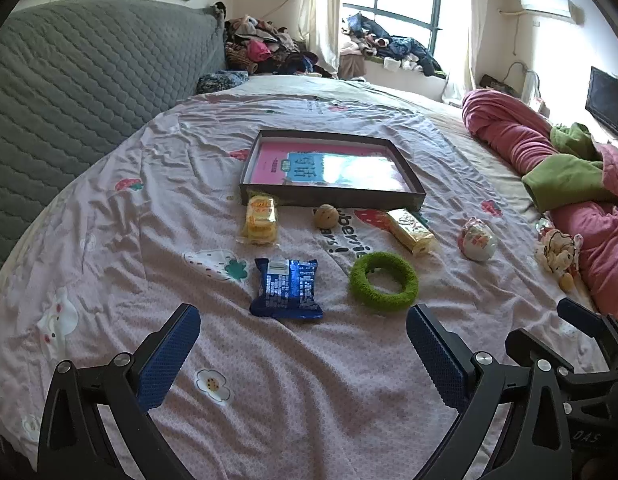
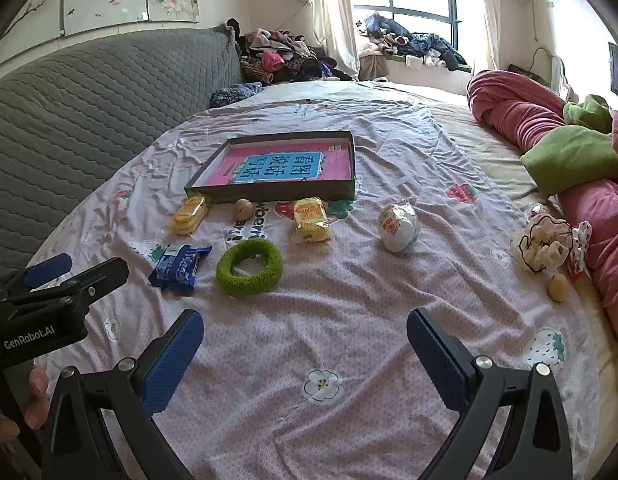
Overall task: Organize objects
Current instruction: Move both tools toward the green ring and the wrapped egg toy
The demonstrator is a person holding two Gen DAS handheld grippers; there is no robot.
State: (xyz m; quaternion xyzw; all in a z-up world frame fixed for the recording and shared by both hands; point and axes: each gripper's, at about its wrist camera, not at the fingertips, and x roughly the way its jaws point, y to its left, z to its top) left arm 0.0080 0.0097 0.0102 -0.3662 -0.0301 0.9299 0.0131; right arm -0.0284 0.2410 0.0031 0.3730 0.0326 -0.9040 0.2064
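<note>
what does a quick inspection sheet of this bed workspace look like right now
surface: bedsheet, pink, wrinkled.
job's things: shallow box holding a pink book; in front lie two yellow snack packs, a blue packet, a green ring, a small brown ball, a white round pack.
clutter: hair ties, another small ball, rolled pink blanket.
grippers: left gripper and right gripper open, empty.
cables: nothing seen.
surroundings: grey headboard, clothes piles, window.

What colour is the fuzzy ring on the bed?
Green. The fuzzy ring shows best in the right wrist view.
</note>
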